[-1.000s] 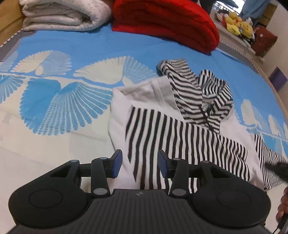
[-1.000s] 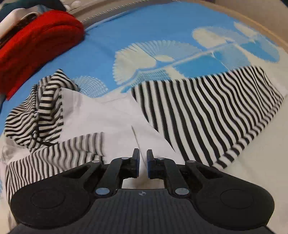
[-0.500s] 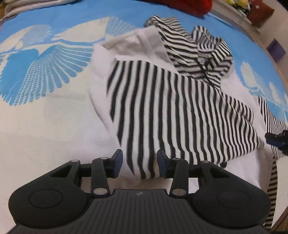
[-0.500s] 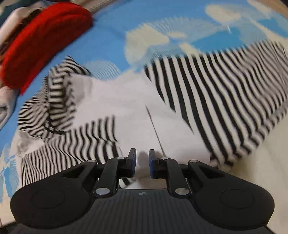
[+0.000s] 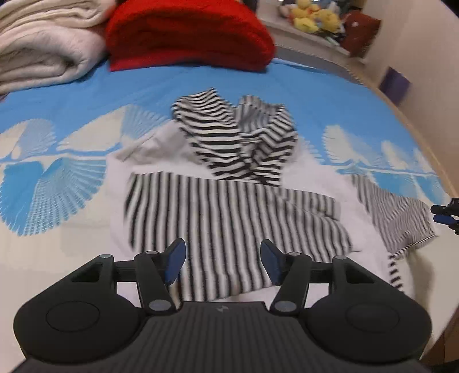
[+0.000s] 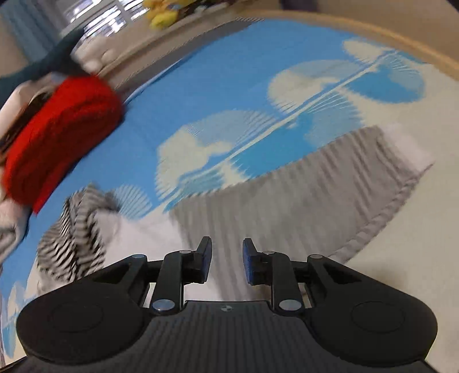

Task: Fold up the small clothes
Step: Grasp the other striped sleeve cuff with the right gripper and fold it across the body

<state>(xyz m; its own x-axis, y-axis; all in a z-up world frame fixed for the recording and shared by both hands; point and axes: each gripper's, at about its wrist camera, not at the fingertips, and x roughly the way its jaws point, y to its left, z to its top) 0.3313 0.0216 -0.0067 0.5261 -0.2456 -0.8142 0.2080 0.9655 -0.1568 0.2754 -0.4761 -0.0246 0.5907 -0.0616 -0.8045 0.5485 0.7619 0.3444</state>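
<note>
Bed [image 5: 86,94], covered by blue sheet with white fan motifs. Lying on it: black-and-white striped garment [image 5: 229,200], spread at centre; folded red blanket [image 5: 186,34] at 12 o'clock; folded cream blanket [image 5: 43,48] at 10 o'clock, touching the red one.

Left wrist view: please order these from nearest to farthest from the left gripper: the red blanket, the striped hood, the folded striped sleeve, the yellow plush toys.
Counting from the left gripper:
1. Folded striped sleeve, just beyond the fingertips, centre.
2. Striped hood, farther up the bed, centre.
3. Red blanket, at the head of the bed, slightly left.
4. Yellow plush toys, on the ledge, upper right.
</note>
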